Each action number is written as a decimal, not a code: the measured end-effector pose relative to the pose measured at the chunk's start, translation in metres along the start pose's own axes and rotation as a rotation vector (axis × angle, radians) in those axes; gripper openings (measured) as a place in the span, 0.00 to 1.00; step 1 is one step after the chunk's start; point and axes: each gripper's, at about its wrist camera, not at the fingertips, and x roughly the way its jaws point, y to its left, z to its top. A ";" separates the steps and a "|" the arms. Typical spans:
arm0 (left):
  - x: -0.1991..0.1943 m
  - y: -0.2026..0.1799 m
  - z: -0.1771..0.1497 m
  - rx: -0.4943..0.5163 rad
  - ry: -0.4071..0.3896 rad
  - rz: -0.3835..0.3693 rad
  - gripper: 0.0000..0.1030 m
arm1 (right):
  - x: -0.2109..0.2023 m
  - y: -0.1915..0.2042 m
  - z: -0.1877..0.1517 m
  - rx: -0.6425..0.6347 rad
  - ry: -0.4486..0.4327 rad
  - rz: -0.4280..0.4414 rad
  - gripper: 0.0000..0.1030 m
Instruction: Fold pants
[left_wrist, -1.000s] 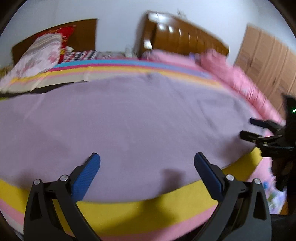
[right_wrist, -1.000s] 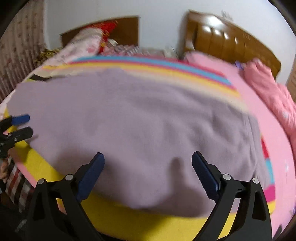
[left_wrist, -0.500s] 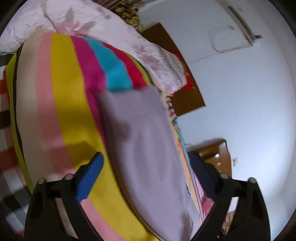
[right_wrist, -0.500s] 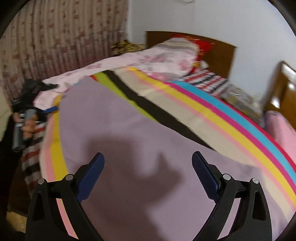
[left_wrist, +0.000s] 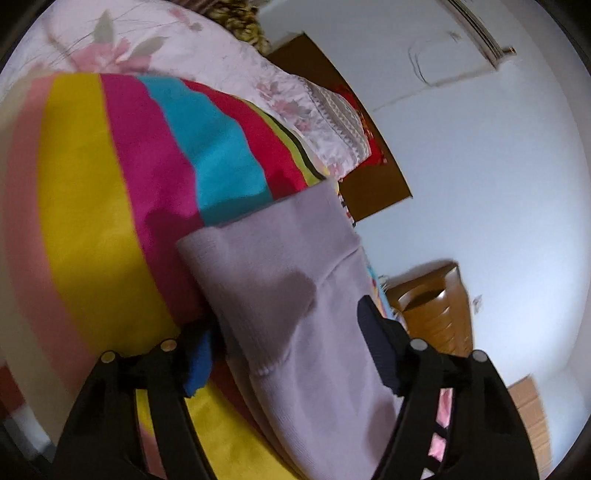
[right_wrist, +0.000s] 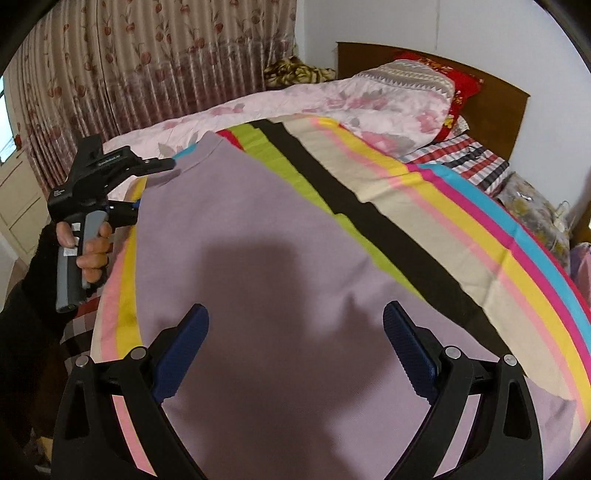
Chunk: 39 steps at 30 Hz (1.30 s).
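The lilac pants (right_wrist: 258, 236) lie flat on a striped bedspread (right_wrist: 480, 206). In the left wrist view the pants' end (left_wrist: 280, 280) lies between the fingers of my left gripper (left_wrist: 291, 358). Its jaws stand open around the cloth edge, one pad under it and one above. In the right wrist view the left gripper (right_wrist: 155, 184) is at the far left corner of the pants, jaws apart at the hem. My right gripper (right_wrist: 295, 350) is open and empty, hovering over the middle of the pants.
A pink floral quilt (right_wrist: 332, 99) and pillows lie at the head of the bed by a brown headboard (right_wrist: 495, 96). Curtains (right_wrist: 147, 59) hang on the left. A wooden cabinet (left_wrist: 432, 306) stands by the wall.
Both grippers swung left along the bed. The left gripper turned sideways and moved onto the end of the pants, its jaws now around the cloth edge. The right gripper stayed open above the pants.
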 end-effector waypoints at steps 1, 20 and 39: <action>-0.002 -0.001 0.000 0.001 -0.003 0.002 0.76 | 0.004 0.002 0.001 0.002 0.003 0.004 0.89; -0.042 -0.201 -0.039 0.667 -0.155 0.194 0.15 | 0.041 0.020 -0.014 -0.047 0.123 0.030 0.96; -0.031 -0.281 -0.326 1.318 0.219 -0.113 0.88 | -0.196 -0.182 -0.181 0.709 -0.277 -0.134 0.88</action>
